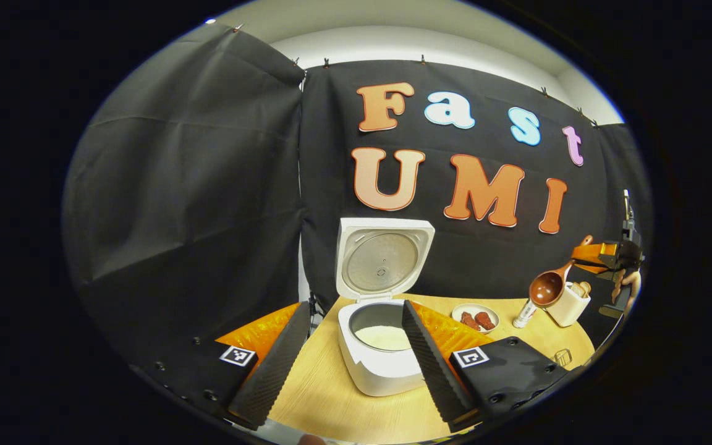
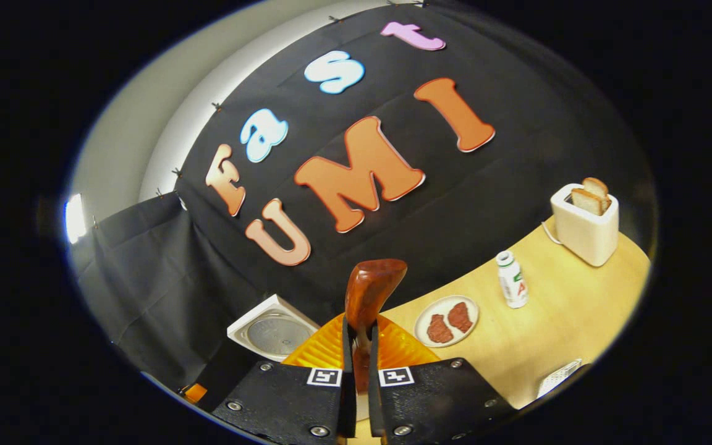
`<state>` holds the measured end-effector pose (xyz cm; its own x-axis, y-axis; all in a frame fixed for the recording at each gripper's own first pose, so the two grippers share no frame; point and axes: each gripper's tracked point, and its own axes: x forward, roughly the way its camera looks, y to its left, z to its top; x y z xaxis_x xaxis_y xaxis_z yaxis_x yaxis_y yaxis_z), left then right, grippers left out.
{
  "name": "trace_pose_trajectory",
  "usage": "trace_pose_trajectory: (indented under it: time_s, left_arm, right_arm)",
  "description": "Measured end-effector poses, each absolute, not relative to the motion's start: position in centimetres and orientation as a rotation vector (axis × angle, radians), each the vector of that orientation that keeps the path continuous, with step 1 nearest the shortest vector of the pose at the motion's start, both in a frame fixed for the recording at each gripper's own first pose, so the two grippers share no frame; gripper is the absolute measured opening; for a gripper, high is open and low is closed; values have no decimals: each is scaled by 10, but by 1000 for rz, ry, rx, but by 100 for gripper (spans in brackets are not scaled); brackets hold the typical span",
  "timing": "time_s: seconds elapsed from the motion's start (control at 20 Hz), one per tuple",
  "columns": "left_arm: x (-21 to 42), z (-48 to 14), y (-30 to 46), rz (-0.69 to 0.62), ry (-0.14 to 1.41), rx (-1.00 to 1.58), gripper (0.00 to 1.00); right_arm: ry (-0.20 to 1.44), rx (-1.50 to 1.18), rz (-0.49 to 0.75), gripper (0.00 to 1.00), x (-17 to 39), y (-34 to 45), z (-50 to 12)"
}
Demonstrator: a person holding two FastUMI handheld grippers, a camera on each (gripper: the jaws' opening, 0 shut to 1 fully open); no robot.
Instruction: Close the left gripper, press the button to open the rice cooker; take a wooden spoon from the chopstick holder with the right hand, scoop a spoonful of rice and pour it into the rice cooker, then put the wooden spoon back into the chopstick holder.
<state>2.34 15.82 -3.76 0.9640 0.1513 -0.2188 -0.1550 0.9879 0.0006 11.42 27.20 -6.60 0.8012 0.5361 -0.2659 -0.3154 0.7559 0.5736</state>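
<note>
Black cloth walled the booth behind a pale wooden table [image 1: 331,395] in the left gripper view. At the middle of that table stood the white rice cooker [image 1: 381,352], its lid tipped up and back, the metal inner plate facing out, and a shallow bed of white rice in the pot. The left gripper [image 1: 347,355] hung level before it with its jaws spread wide, one finger at seven o'clock and the other at five o'clock of the cooker, holding nothing. At three o'clock sat a small plate [image 1: 475,317] with two pieces of reddish meat, then a little bottle [image 1: 524,315], then the white chopstick holder [image 1: 569,304]. Just above the holder hovered the wooden spoon [image 1: 549,287], bowl lowest, its handle held by the right gripper [image 1: 603,254] at the far edge.

Tilted cloth and table showed in the right gripper view. The right gripper [image 2: 356,352] was clamped on the spoon's [image 2: 371,290] handle, the glossy brown bowl rising at twelve o'clock. The cooker's [image 2: 272,330] lid lay at ten o'clock; the plate [image 2: 449,321], bottle [image 2: 512,279] and a toaster [image 2: 584,225] with bread ran toward two o'clock.
</note>
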Motion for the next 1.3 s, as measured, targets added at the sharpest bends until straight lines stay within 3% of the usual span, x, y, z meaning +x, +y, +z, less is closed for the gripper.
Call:
trace_pose_trajectory:
  time_s: [0.65, 1.0, 1.3]
  left_arm:
    - [44, -39, 114, 91, 224, -24, 100]
    - [39, -39, 107, 97, 238, -4, 100]
    - [34, -46, 109, 126, 248, 1, 100]
  right_arm:
    - [480, 449, 122, 7, 73, 73, -166]
    - [536, 399, 28, 7, 52, 41, -240]
    - [547, 400, 22, 8, 44, 50, -276]
